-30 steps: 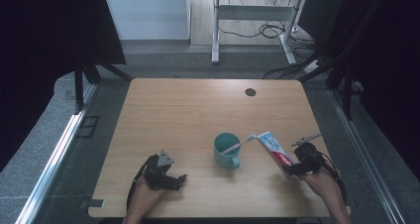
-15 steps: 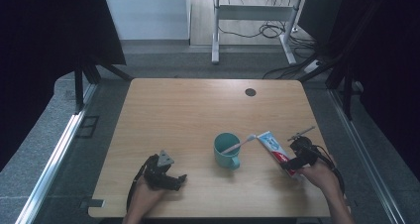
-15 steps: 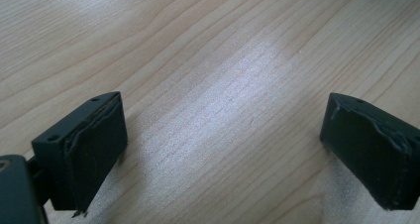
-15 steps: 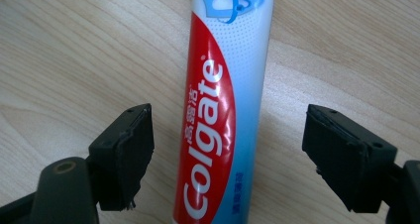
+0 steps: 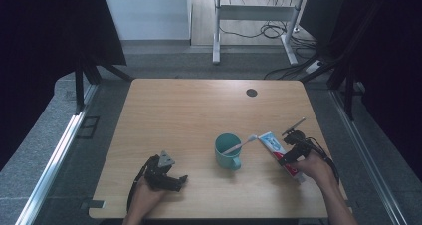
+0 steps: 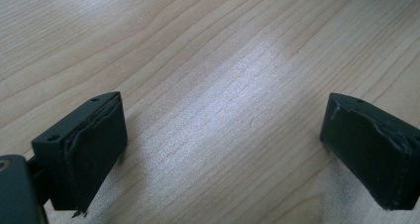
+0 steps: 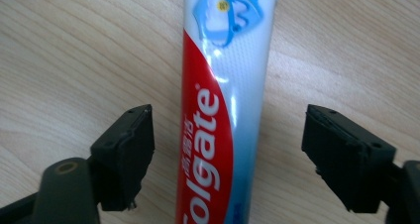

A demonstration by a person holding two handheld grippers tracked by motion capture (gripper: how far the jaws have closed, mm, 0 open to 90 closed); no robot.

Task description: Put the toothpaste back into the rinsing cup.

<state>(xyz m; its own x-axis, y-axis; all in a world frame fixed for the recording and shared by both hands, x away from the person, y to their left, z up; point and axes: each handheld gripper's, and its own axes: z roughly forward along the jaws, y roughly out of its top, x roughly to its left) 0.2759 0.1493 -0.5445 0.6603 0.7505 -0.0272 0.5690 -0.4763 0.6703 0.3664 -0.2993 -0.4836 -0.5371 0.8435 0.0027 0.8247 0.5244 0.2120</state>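
Observation:
A red, white and blue toothpaste tube (image 5: 269,143) (image 7: 223,85) lies flat on the wooden table (image 5: 199,110), right of a teal mug (image 5: 227,151). A white toothbrush (image 5: 240,145) leans out of the mug toward the tube. My right gripper (image 5: 286,160) (image 7: 228,154) hangs over the tube with one jaw on each side of it. Its jaws have just been closing a little, but a gap remains at both pads, so it is open. My left gripper (image 5: 181,180) (image 6: 223,149) rests open near the front left edge, with bare wood between its jaws.
A small dark round cap (image 5: 252,92) sits in the tabletop at the far right. Beyond the table stand white desk legs (image 5: 217,31) and loose cables (image 5: 271,32) on the floor. Dark curtains hang at both sides.
My right gripper has moved a little away from the front edge and leftward along the tube. The left gripper, the mug and the toothbrush have stayed where they were.

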